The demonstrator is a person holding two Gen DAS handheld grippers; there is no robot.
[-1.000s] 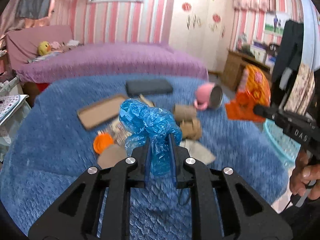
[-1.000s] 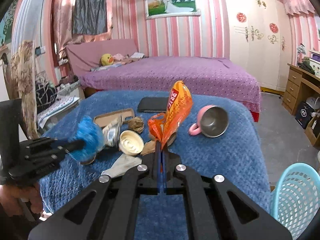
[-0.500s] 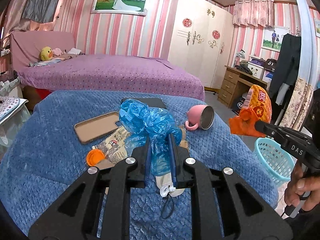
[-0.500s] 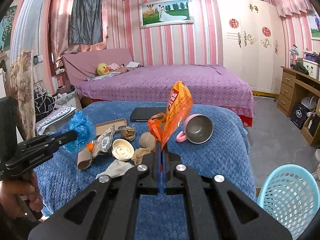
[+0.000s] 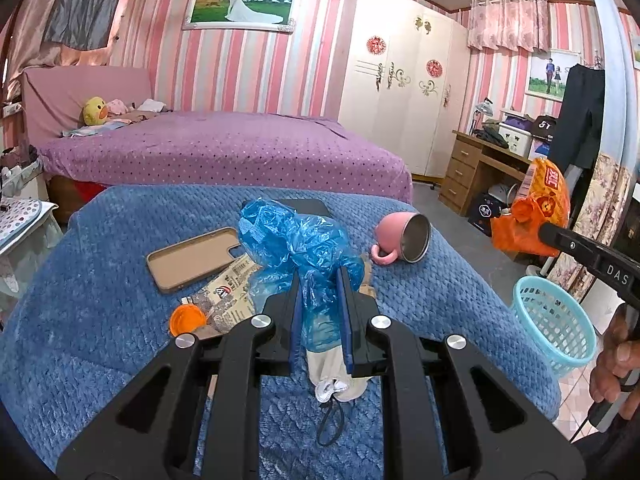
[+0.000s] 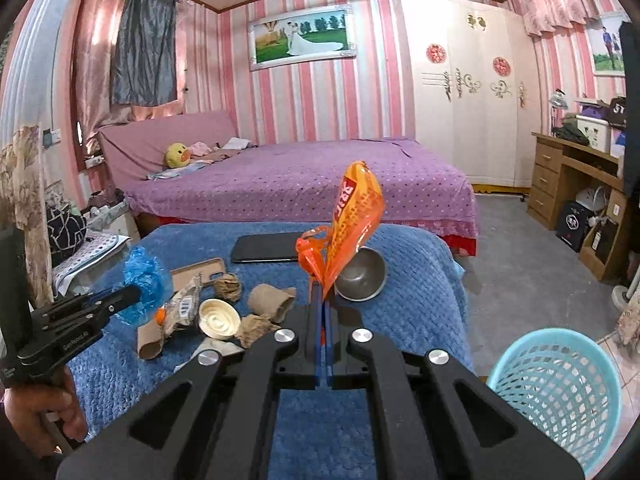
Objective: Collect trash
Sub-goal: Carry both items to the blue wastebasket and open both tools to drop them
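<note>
- You are working over the blue-blanketed counter (image 6: 420, 280), where most of the trash is still lying: cardboard tubes (image 6: 272, 300), a crumpled brown wad (image 6: 227, 286), a small white cup (image 6: 219, 319), a printed wrapper (image 5: 228, 300) and an orange cap (image 5: 186, 319).
- The turquoise basket (image 6: 560, 392) is standing on the floor just off the counter's right end; you are not dropping anything into it yet, and I cannot tell what is inside.
- Your left gripper (image 5: 320, 280) is pinching the blue plastic bag (image 5: 296, 240) with jaws narrow, lifted above the clutter.
- Your right gripper (image 6: 322, 296) is clamping the orange snack wrapper (image 6: 352, 216) with jaws fully together.
- Compared with a second ago, your right gripper is riding higher and further toward the basket; the left has barely shifted.
</note>
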